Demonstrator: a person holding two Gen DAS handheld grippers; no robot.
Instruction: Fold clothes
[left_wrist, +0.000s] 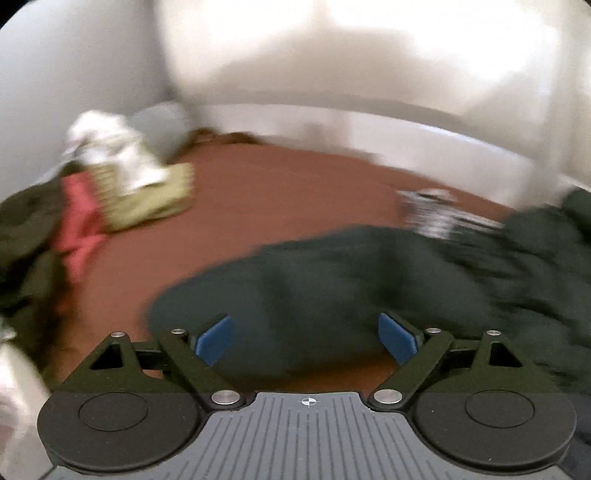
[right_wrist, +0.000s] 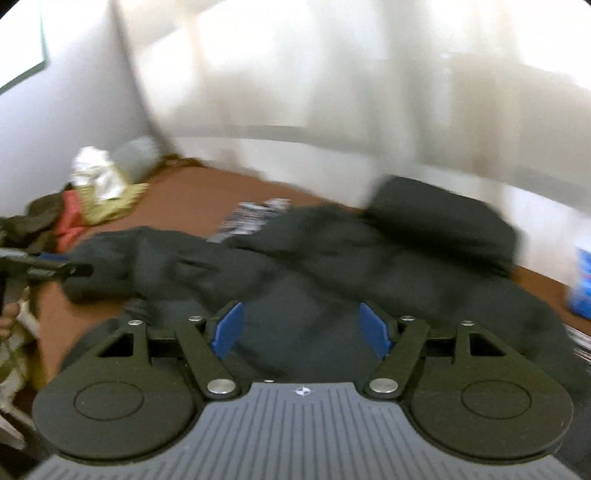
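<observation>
At the far left of the brown surface (left_wrist: 295, 192) a pile of clothes (left_wrist: 122, 184) is seen against the wall: dark olive, red, yellow-green and white pieces, all blurred. Behind the pile a grey cushion (right_wrist: 136, 157) is lodged in the corner. The left gripper (left_wrist: 306, 338) is held over the near edge of a dark garment (left_wrist: 332, 277), its jaws spread wide, with nothing gripped between the blue pads (left_wrist: 216, 338). The garment is spread crumpled across the middle and right of the surface. A black-and-white patterned item (right_wrist: 255, 216) is partly covered by the garment's far edge. The right gripper (right_wrist: 302, 330) is poised above the garment's broad middle, jaws wide, and no cloth is pinched between them. In the right wrist view the left gripper's tip is seen at the left edge, beside the garment's sleeve end. A dark folded piece (right_wrist: 443, 218) is lying farther right, and a blue-and-white object (right_wrist: 583, 277) is at the right edge.
</observation>
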